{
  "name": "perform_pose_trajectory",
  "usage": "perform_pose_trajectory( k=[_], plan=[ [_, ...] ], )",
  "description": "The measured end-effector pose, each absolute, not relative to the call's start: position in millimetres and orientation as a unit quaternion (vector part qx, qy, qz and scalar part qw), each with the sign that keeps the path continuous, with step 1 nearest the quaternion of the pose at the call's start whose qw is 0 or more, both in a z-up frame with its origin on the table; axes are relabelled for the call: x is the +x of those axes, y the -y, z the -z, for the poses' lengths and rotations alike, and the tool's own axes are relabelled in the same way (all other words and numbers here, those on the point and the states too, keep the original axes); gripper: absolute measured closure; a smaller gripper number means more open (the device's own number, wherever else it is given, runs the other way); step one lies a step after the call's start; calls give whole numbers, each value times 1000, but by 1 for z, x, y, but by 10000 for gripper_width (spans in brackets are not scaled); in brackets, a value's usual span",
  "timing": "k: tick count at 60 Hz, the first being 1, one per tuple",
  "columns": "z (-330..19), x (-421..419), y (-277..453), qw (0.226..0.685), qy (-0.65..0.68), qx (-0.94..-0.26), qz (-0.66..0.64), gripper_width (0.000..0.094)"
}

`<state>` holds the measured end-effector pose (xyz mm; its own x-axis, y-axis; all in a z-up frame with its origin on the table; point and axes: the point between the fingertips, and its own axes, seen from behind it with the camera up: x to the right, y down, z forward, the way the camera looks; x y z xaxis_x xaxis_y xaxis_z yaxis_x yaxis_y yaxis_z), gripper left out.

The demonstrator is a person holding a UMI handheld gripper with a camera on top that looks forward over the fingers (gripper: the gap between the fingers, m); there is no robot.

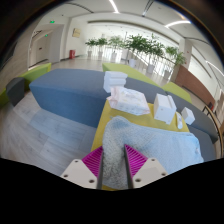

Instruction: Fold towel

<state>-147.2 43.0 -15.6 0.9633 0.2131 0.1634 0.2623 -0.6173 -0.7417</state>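
A pale grey-blue towel (155,140) lies spread over a yellow cloth (108,120) on a blue table (70,90). My gripper (113,163) is at the towel's near edge. A strip of the towel runs between the two magenta pads (94,160) and fills the gap between them, so the fingers are shut on the towel's edge. The towel stretches ahead and to the right of the fingers.
Beyond the towel lie folded white towels: one patterned stack (128,99) just ahead, one (116,78) farther back, another (165,108) to the right. A white cloth (40,135) covers the table left of the fingers. Potted trees (140,45) stand far behind.
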Motion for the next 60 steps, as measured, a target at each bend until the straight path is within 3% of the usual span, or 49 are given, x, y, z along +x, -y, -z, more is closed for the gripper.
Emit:
perform_pose_trajectory(
  k=[2,3,5,12,22,33,39,50,54,57,58,60],
  plan=[
    [16,-141,-45,420,125,-898,33,621],
    [15,-137,-45,422,122,-898,37,746],
    [14,-132,-50,425,117,-897,41,833],
    [8,-131,-51,436,112,-893,23,921],
    [-51,-109,-57,490,126,-862,24,927],
    [-110,16,-69,518,59,-851,62,926],
    [-99,84,-68,497,27,-863,84,917],
    [-37,148,-59,440,-16,-895,67,898],
    [-31,156,-56,437,-20,-897,62,766],
    [-35,165,-54,442,-25,-894,74,556],
    [-38,171,-53,445,-26,-891,82,435],
    [-45,180,-52,453,-25,-886,101,278]
  ],
)
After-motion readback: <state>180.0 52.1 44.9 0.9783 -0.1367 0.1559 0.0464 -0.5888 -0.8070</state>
